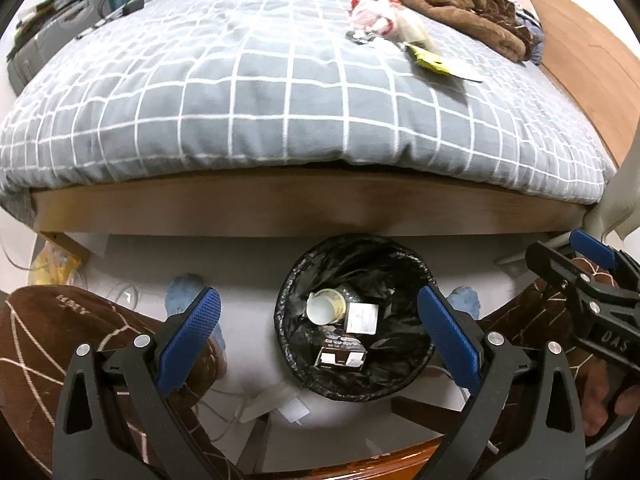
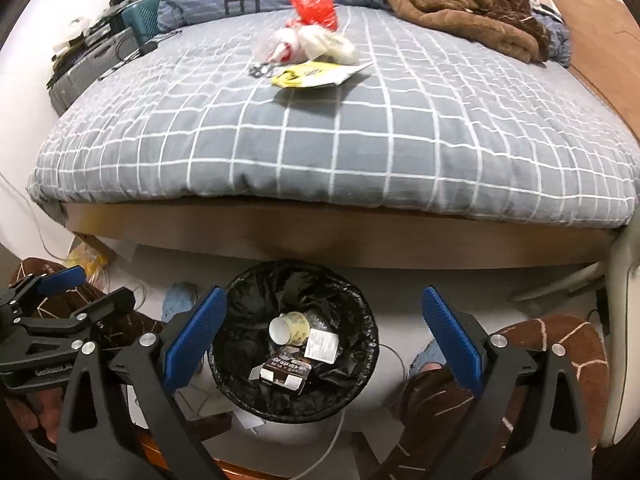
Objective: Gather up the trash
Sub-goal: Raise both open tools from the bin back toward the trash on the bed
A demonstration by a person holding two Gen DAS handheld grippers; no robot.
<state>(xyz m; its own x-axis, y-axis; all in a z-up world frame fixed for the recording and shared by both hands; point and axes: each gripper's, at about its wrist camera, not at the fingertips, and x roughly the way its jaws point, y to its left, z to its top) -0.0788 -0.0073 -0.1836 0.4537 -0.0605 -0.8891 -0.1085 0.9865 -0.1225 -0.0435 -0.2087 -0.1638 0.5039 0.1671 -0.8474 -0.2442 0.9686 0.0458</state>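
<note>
Both grippers, left gripper (image 1: 320, 332) and right gripper (image 2: 324, 332), stand wide and empty above the black-lined bin (image 2: 240, 392), which holds a paper cup (image 2: 290, 329) and a brown carton (image 2: 286, 372).

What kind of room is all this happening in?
Most likely a lived-in bedroom: a bed with a grey checked quilt, a crumpled brown blanket on it, and a small bin with a black liner on the floor at its foot.

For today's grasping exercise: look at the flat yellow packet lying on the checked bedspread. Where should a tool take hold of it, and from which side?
Grip the yellow packet at its pale right-hand corner, which seems to lift slightly off the bedspread in the right wrist view. Come low from the bed's right, one finger under, one over. It lies too flat to pinch from above, and the white bag crowds its far edge.
</note>
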